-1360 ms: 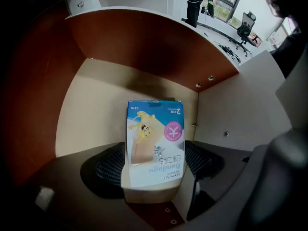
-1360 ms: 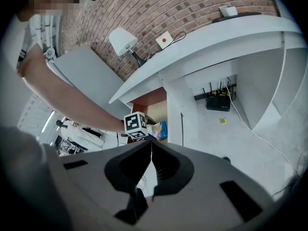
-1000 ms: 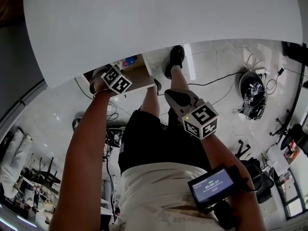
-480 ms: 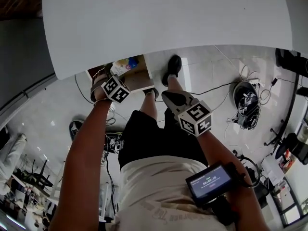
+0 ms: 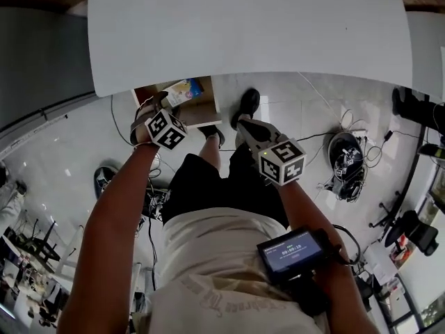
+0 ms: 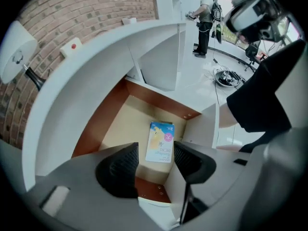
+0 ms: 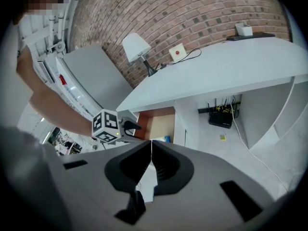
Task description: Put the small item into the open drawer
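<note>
Got the small packet [image 6: 161,142] lying flat inside the open drawer [image 6: 115,124]. Left gripper [image 6: 155,154] above that drawer, fingers [image 6: 120,170] apart and empty, just been closing. Right gripper [image 7: 151,150] fingers [image 7: 166,170] shut, empty.

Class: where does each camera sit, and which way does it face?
Head view: on the head, facing down at desk; arms, legs show.
Left gripper view: on left gripper, facing down into drawer; its empty fingers just closed partway.
Right gripper view: on right gripper, facing desk; fingers together.
All share the drawer.
</note>
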A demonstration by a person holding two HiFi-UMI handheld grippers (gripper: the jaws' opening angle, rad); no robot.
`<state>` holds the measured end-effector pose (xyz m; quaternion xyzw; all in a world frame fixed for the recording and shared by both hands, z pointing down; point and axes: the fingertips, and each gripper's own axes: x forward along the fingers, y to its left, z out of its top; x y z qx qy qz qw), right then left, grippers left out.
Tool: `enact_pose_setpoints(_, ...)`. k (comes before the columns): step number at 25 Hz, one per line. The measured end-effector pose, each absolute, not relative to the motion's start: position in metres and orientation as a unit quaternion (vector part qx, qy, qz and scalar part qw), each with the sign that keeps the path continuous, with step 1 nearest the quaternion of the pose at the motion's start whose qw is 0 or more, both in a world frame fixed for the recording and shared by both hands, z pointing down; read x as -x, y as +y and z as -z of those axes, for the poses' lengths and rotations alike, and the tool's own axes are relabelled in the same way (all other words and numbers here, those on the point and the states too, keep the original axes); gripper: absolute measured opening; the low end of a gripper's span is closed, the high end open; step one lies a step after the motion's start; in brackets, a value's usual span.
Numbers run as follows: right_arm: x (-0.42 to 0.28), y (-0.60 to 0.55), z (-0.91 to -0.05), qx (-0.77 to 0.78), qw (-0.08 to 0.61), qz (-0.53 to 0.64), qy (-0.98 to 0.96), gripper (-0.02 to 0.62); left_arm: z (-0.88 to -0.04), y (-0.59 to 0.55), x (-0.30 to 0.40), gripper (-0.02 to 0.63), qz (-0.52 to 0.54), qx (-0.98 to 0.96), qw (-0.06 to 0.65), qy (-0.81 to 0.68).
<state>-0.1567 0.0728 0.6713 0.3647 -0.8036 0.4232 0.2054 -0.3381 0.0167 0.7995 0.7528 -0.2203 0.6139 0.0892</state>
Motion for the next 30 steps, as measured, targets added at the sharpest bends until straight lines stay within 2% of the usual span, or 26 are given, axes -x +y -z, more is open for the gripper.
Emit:
enact_pose_setpoints(3, 0.140, 0.057, -0.661, -0.387, 0.206, -0.407, -0.801, 0.006, -0.778, 0.021, 0.325, 0.227, -0.573, -0.780, 0.104, -0.231)
enact_pose_setpoints(8, 0.150, 0.039, -0.628, -0.391, 0.199, -0.385, -0.812, 0.006, -0.740, 0.024, 0.330, 0.195, -0.542, -0.793, 0.118, -0.251)
enact_pose_setpoints(15, 0.165, 0.033, -0.608, -0.382, 0.199, -0.378, -0.819, 0.006, -0.692, 0.020, 0.345, 0.099, -0.481, -0.792, 0.184, -0.328)
enact_pose_setpoints(20, 0.182, 0.016, -0.590, -0.360, 0.192, -0.360, -0.839, 0.006, -0.659, 0.013, 0.353, 0.047, -0.430, -0.792, 0.204, -0.382)
enact_pose_setpoints(30, 0.202, -0.010, -0.531, -0.324, 0.169, -0.302, -0.880, 0.006, -0.594, 0.015, 0.348, 0.012, -0.345, -0.801, 0.222, -0.436)
